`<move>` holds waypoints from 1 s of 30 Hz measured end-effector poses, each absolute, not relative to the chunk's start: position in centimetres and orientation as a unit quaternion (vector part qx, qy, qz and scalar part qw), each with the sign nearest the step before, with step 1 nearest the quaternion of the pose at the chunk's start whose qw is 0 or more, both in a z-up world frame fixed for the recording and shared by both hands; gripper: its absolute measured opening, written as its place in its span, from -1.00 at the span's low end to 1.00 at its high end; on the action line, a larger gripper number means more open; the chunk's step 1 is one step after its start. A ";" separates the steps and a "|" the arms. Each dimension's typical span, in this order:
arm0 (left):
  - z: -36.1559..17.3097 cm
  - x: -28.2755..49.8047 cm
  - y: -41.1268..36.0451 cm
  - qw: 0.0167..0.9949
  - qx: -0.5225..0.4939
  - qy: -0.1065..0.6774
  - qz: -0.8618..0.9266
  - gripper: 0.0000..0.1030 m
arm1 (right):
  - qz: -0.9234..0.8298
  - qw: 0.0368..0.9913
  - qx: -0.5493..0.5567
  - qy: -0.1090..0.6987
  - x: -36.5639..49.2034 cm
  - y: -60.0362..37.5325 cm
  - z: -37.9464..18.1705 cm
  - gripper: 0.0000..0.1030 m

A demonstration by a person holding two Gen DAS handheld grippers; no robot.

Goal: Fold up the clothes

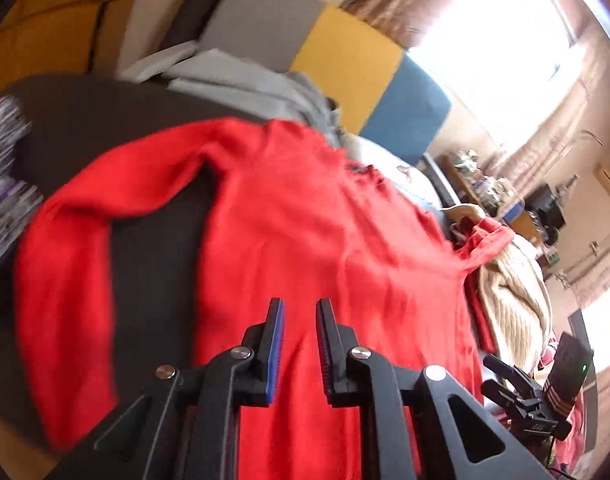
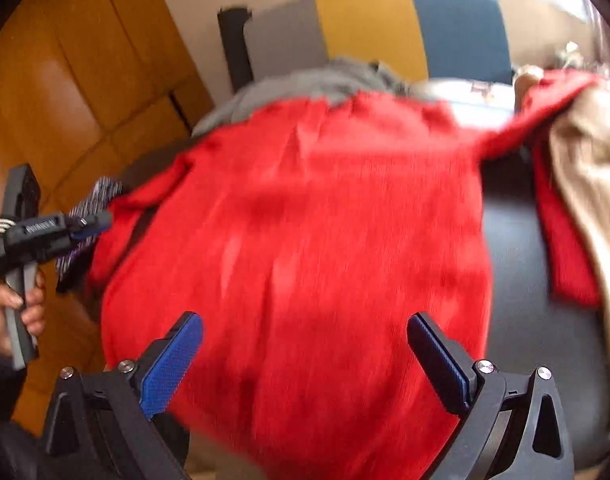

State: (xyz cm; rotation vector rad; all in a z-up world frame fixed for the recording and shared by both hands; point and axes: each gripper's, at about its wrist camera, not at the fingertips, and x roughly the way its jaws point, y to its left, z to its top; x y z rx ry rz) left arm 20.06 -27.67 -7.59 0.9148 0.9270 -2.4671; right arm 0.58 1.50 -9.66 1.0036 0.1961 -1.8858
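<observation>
In the left wrist view, the left tongs (image 1: 299, 308) fill the bottom centre of the frame, their two fingers parted by a narrow gap with nothing between them, poised above the red sweater (image 1: 305, 220). The sweater lies spread over a dark surface (image 1: 153, 264) that looks like a bed or sofa seat, its body running from the bottom centre up to the middle of the frame. One sleeve (image 1: 61, 272) curves down the left side, and the other reaches to the right onto a cream knit garment (image 1: 513, 300). Grey folded clothes (image 1: 245, 84) sit in the upper centre, in front of grey, yellow and blue cushions (image 1: 345, 56). The right tongs (image 1: 493, 364) show at the lower right edge, dark and partly cut off.

In the right wrist view, the right tongs (image 2: 305, 336) stand wide open at the bottom of the frame, blue pads facing each other, holding nothing, with the sweater's (image 2: 297, 240) hem area below them. The sweater covers the centre, with a sleeve stretched toward the upper right over the cream garment (image 2: 593, 184). At the left edge a hand (image 2: 13, 312) grips the handle of the left tongs (image 2: 99, 222), whose tips look nearly closed beside a striped dark fabric (image 2: 85, 240).
</observation>
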 end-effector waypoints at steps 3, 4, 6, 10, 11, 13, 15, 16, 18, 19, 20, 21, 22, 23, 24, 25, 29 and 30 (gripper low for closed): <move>-9.5 16.4 -28.5 0.187 0.343 0.314 -0.865 -0.70 | -0.784 0.455 0.417 0.067 -2.4 -1.1 -10.1 1.00; -10.3 15.8 -28.8 0.194 0.352 0.307 -0.863 -0.70 | -0.784 0.447 0.427 0.064 -3.0 -1.5 -10.7 1.00; -11.9 15.8 -29.0 0.218 0.371 0.290 -0.855 -0.70 | -0.781 0.431 0.449 0.062 -3.9 -1.9 -12.2 1.00; -14.9 19.3 -30.1 0.223 0.351 0.316 -0.853 -0.79 | -0.785 0.444 0.426 0.073 -2.9 -0.5 -13.5 1.00; -15.2 20.2 -30.4 0.221 0.345 0.327 -0.851 -0.87 | -0.785 0.449 0.418 0.084 -2.3 0.0 -13.7 1.00; -15.6 21.8 -30.5 0.219 0.334 0.341 -0.851 -0.91 | -0.787 0.458 0.401 0.103 -1.0 0.8 -14.0 1.00; -15.6 22.1 -30.3 0.225 0.336 0.334 -0.851 -0.92 | -0.790 0.464 0.383 0.118 0.0 1.2 -14.2 1.00; -15.3 21.7 -30.4 0.230 0.344 0.333 -0.847 -0.92 | -0.791 0.464 0.380 0.120 0.2 1.3 -14.3 1.00; -14.5 20.9 -30.4 0.242 0.360 0.331 -0.838 -0.91 | -0.792 0.462 0.382 0.116 -0.1 1.3 -14.3 1.00; -13.8 20.2 -30.3 0.247 0.365 0.325 -0.837 -0.88 | -0.790 0.462 0.386 0.113 -0.4 1.2 -14.2 1.00; -13.1 19.7 -30.1 0.252 0.360 0.310 -0.843 -0.73 | -0.786 0.463 0.395 0.108 -0.8 1.2 -13.9 1.00; -12.4 19.1 -29.9 0.252 0.353 0.293 -0.852 -0.68 | -0.782 0.464 0.403 0.104 -1.3 1.2 -13.6 1.00; -11.9 18.3 -29.6 0.246 0.348 0.277 -0.861 -0.68 | -0.777 0.466 0.412 0.100 -1.8 1.1 -13.4 1.00; -11.5 17.4 -29.4 0.239 0.345 0.266 -0.868 -0.68 | -0.772 0.465 0.424 0.091 -2.6 1.2 -12.9 1.00; -11.6 16.3 -29.4 0.229 0.347 0.265 -0.870 -0.67 | -0.770 0.460 0.435 0.078 -3.6 1.4 -12.3 1.00; -11.8 15.3 -29.4 0.221 0.351 0.267 -0.870 -0.67 | -0.778 0.451 0.433 0.067 -4.6 1.8 -11.3 1.00; -14.0 12.8 -30.0 0.207 0.368 0.303 -0.854 -0.68 | -0.839 0.395 0.373 0.028 -9.6 4.4 -6.4 1.00; -14.5 12.6 -30.1 0.205 0.366 0.310 -0.853 -0.68 | -0.852 0.376 0.362 0.020 -11.4 5.0 -5.5 1.00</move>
